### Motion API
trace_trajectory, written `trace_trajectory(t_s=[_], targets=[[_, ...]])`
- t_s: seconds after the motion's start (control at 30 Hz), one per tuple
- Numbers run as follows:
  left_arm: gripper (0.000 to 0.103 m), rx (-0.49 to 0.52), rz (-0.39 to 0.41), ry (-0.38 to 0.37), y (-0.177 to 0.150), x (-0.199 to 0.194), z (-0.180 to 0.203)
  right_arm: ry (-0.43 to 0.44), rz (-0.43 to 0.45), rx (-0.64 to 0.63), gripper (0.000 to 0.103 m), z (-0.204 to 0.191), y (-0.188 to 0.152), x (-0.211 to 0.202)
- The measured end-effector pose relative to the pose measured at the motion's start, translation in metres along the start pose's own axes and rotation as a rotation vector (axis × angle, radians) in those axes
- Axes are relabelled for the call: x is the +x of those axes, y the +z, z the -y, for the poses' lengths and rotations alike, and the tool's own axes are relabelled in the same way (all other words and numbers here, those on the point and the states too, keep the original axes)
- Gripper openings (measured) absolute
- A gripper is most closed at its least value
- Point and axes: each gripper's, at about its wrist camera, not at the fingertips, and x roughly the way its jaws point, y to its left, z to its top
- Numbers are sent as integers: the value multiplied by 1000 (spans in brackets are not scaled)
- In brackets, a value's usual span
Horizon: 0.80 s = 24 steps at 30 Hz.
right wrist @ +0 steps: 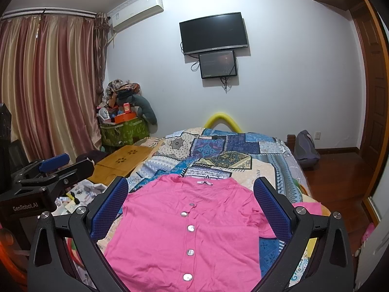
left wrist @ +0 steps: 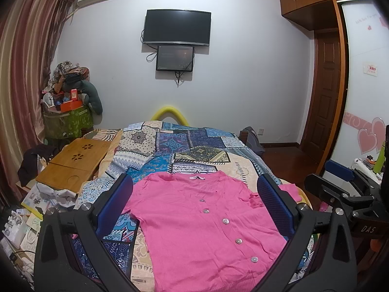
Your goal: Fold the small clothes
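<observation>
Pink cardigan (left wrist: 194,223) lies directly beneath and ahead of the left gripper (left wrist: 194,194), spread flat, front side up, a row of pale buttons (left wrist: 226,221) running down its placket. Neck label end points away from the gripper. Garment rests on a patchwork bedspread (left wrist: 184,146) of blue, cream and purple panels.

Left gripper: jaws spread wide, blue pads (left wrist: 116,199) on either side of the cardigan's shoulders, nothing between them. Whether the pads touch the cloth cannot be told.

Right gripper (right wrist: 192,197): likewise released, jaws wide apart, blue pads (right wrist: 269,206) flanking the same cardigan (right wrist: 187,231), nothing pinched. In its view one short sleeve (right wrist: 265,223) spreads out toward its right finger, and a further pink edge shows beyond that finger.

Each gripper appears in the other's view: the right one off to the left gripper's right (left wrist: 345,189), the left one off to the right gripper's left (right wrist: 48,175). From those side views, jaw state unreadable.

Beyond the cardigan, far ahead of both grippers: wall-mounted television (left wrist: 177,27) with a smaller screen (left wrist: 175,58) just below it. Ahead and left of the left gripper, a wooden lap tray (left wrist: 73,165) sits beside the bedspread; further off, a heaped green bag (left wrist: 68,121) stands near striped curtains (left wrist: 26,73).
</observation>
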Motion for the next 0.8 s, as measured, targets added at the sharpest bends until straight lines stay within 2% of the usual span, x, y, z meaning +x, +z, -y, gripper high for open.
trace_trajectory(t_s=[0.23, 0.43, 0.63, 0.8], targets=[[103, 7, -7, -3, 1, 6, 0, 0, -8, -2, 102, 0, 1, 6], [103, 18, -36, -9, 7, 28, -6, 1, -14, -11, 102, 5, 7, 26], [103, 6, -68, 1, 22, 78, -29, -15, -40, -35, 102, 22, 18, 67], [103, -33, -154, 24, 32, 149, -65, -58, -84, -58, 102, 49, 20, 115]])
